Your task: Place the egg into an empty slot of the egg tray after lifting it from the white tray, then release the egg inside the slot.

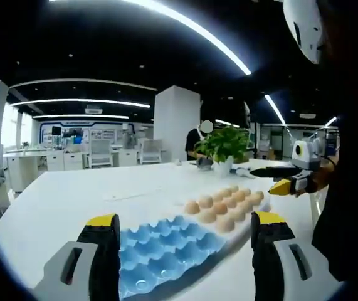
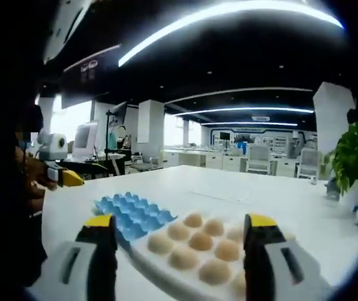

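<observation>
The blue egg tray (image 1: pixel 160 251) lies on the white table just ahead of my left gripper (image 1: pixel 185 229), its slots empty. That gripper is open and holds nothing. Beyond the blue tray, several tan eggs (image 1: pixel 226 204) sit in rows. In the right gripper view the eggs (image 2: pixel 197 248) rest on the white tray (image 2: pixel 150 266) directly between the jaws of my right gripper (image 2: pixel 180 229), which is open and hovers over them. The blue egg tray (image 2: pixel 131 213) adjoins the white tray on its left.
A potted green plant (image 1: pixel 222 144) stands on the table behind the eggs, seen also as the plant (image 2: pixel 357 157) at the right. A person (image 1: pixel 194 141) stands beyond it. Bare white tabletop (image 1: pixel 78 194) stretches left. Desks and chairs fill the far room.
</observation>
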Demonstrator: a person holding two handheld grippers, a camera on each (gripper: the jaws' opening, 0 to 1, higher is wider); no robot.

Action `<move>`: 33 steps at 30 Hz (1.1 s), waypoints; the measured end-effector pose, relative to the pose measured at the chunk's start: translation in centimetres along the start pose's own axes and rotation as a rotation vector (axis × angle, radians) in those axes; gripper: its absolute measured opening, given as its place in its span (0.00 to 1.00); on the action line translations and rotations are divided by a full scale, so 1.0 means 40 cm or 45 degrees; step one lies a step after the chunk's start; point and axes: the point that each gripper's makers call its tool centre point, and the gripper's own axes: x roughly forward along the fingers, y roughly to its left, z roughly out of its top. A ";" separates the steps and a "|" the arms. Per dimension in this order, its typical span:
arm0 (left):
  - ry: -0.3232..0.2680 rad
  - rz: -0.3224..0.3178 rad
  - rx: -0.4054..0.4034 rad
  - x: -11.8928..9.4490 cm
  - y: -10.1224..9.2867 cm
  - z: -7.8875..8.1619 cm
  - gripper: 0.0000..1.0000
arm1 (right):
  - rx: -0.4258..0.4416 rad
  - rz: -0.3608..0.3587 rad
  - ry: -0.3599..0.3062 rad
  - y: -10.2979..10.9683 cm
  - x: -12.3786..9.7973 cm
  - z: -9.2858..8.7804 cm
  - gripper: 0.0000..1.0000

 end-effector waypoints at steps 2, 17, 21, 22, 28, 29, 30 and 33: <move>0.014 -0.001 -0.012 0.001 0.000 -0.008 0.86 | 0.008 0.004 0.022 0.000 0.002 -0.011 0.84; 0.078 0.017 -0.012 -0.005 0.013 -0.031 0.86 | 0.055 -0.013 0.083 0.013 -0.002 -0.052 0.82; 0.073 0.023 -0.004 -0.006 0.015 -0.025 0.85 | 0.068 -0.025 0.083 0.010 -0.006 -0.055 0.81; 0.070 0.025 -0.001 -0.007 0.015 -0.022 0.84 | 0.069 -0.026 0.082 0.010 -0.006 -0.055 0.80; 0.069 0.041 -0.011 -0.010 0.024 -0.024 0.87 | 0.085 -0.031 0.085 0.014 -0.002 -0.056 0.80; 0.072 0.040 -0.018 -0.010 0.025 -0.027 0.87 | 0.081 -0.028 0.091 0.015 -0.001 -0.056 0.80; 0.076 0.042 -0.026 -0.011 0.026 -0.029 0.87 | 0.074 -0.025 0.094 0.015 0.000 -0.057 0.80; 0.095 0.042 -0.032 -0.012 0.027 -0.040 0.86 | 0.073 -0.026 0.094 0.014 0.001 -0.056 0.80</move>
